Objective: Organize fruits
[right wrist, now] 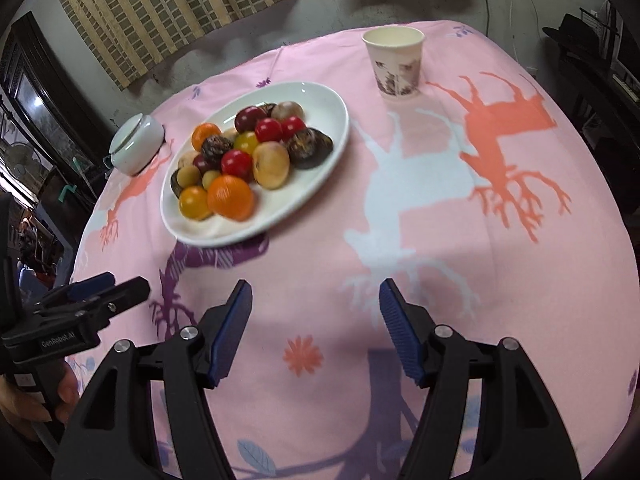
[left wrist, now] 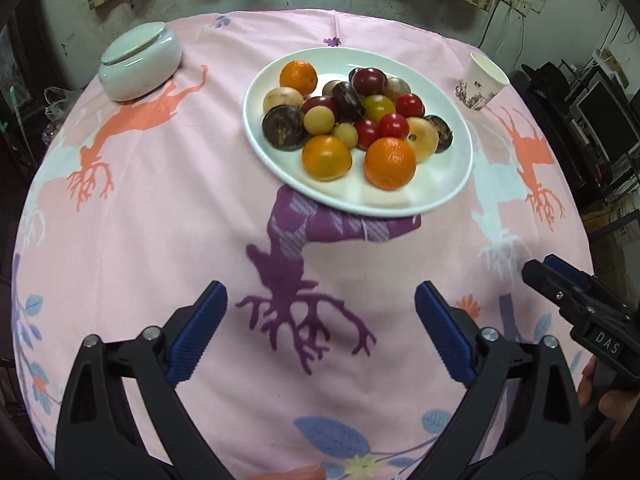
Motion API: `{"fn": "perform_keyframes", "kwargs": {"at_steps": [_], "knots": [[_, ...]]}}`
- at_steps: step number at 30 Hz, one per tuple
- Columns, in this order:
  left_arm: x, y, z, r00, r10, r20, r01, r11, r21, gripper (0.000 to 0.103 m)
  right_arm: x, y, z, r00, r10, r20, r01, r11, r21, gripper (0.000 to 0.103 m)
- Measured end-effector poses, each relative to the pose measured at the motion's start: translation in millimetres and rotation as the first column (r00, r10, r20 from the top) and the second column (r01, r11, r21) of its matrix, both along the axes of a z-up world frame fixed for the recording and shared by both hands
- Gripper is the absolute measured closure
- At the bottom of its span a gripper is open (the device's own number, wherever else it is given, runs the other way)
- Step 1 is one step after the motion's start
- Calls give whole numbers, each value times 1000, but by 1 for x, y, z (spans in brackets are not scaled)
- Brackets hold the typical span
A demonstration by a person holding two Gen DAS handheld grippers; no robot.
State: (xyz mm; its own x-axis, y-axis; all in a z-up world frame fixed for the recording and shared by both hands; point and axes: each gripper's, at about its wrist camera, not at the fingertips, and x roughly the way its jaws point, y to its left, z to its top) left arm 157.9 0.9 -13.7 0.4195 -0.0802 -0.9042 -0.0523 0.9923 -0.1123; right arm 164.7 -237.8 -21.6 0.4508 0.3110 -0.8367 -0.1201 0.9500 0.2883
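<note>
On my right gripper (left wrist: pixel 538 270), seen from the left wrist camera, a small black plate on the body carries the white letters "DAS"; the plate sits at the frame's edge, so I cannot tell whether more letters follow. On my left gripper (right wrist: pixel 120 288), seen from the right wrist camera, the side of the black body reads "GenRobot.AI" in small pale letters. The paper cup (right wrist: pixel 394 62) bears a dark printed pattern low on its wall, but I can read no words in it.
</note>
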Motion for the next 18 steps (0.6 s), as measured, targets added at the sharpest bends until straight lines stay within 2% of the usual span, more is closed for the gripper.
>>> {"fn": "perform_keyframes", "kwargs": {"at_steps": [8, 18], "knots": [[-28, 1, 11, 1000, 9, 9, -9, 1000, 4, 4, -29, 3, 9, 1000, 18, 10, -18, 1000, -10, 36], [-53, 3, 7, 1000, 11, -27, -11, 1000, -23, 4, -57, 7, 6, 999, 37, -9, -38, 998, -53, 32]]}}
